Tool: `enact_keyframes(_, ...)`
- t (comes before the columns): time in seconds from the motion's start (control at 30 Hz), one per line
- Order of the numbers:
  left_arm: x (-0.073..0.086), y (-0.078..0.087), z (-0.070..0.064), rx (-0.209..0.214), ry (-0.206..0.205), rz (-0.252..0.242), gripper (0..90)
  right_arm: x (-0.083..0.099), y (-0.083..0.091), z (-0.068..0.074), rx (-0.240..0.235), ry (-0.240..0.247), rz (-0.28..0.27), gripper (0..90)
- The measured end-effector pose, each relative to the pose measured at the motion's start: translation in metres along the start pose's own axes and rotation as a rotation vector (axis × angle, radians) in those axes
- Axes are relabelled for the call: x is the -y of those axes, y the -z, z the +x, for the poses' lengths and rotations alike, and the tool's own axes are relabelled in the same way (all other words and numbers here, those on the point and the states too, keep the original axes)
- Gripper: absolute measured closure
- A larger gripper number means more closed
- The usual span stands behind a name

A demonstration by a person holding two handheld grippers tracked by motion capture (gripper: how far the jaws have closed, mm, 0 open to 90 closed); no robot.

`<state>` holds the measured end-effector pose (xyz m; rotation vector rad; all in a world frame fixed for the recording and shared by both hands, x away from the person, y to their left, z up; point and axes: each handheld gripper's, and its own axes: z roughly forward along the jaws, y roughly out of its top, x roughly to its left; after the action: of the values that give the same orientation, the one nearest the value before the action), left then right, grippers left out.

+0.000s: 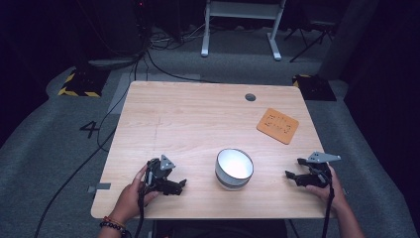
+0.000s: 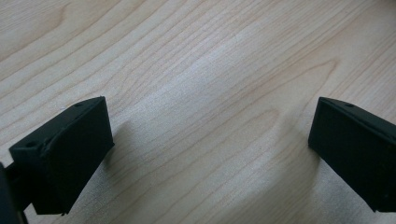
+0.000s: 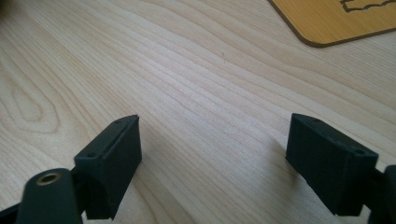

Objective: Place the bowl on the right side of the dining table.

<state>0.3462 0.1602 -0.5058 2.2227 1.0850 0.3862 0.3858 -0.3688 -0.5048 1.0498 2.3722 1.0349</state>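
- Left gripper (image 1: 173,184): rests low on the table (image 1: 188,119) near its front edge, left of the bowl, held in the left hand (image 1: 130,197); its jaws stand wide apart with bare wood between them in the left gripper view (image 2: 210,154).
- Bowl (image 1: 234,168): one white bowl, upright and empty, stands near the front of the table between the two grippers, apart from both.
- Right gripper (image 1: 293,175): sits low to the right of the bowl, held in the right hand (image 1: 331,191); its jaws are likewise apart and hold nothing (image 3: 215,158).
- Mat (image 1: 278,125): one orange square mat lies flat toward the far right, well apart from the bowl; its corner shows in the right gripper view (image 3: 336,21).
- Step, as judged: the start, nothing yet grasped. The next move likely calls for one gripper to close in on the bowl's rim.
- Count: two grippers, one bowl, one mat.
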Motion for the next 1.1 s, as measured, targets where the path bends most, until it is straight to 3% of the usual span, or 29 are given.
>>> enact_keyframes(0.77, 0.0, 0.0, 0.0, 0.0, 0.0, 0.0, 0.0, -0.001, -0.0012, -0.0002, 0.002, -0.006, 0.005, 16.9)
enact_keyframes(0.97, 0.0, -0.0001, 0.0, -0.003, 0.0, -0.001, 0.0, -0.0008, 0.0013, -0.0011, -0.026, -0.005, 0.005, 18.5)
enact_keyframes(1.1, 0.0, -0.0002, 0.0, -0.003, 0.0, -0.002, 0.0, -0.005, 0.0073, 0.0024, -0.05, -0.005, -0.028, 19.8)
